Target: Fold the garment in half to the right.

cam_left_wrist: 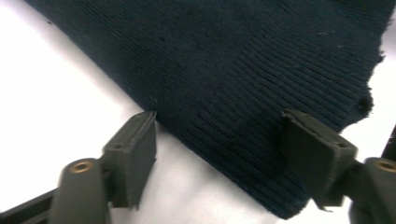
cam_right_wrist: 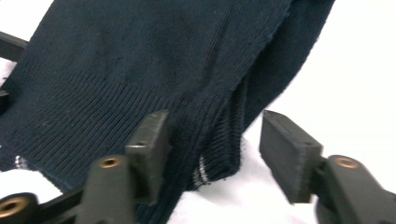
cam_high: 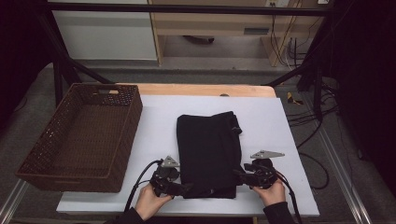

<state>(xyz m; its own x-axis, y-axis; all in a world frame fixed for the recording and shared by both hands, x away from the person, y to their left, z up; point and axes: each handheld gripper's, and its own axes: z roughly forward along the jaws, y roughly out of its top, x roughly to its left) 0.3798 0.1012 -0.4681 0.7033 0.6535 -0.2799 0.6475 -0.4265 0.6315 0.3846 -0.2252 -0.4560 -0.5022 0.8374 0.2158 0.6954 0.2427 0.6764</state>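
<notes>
We are bracketing the folded dark garment (cam_high: 208, 154), lying lengthwise away from us, our left gripper (cam_high: 180, 188) gaping at its near-left corner and our right gripper (cam_high: 240, 177) gaping at its near-right corner, neither gripping.

From above, the near corners of the black garment (cam_high: 208, 149) sit under the left gripper (cam_high: 183, 189) and the right gripper (cam_high: 239, 176), so the contact there is too dark and small to read. The person's forearms run off the bottom edge, leaving the left hand (cam_high: 150, 201) and the right hand (cam_high: 272, 192). The near wall of the wicker basket (cam_high: 74, 179) hides the table edge behind it. In the 2 gripper views the knit runs past the top edge, and the gripper bodies are cut off at the bottom. Cables beyond the table are lost in shadow.
</notes>
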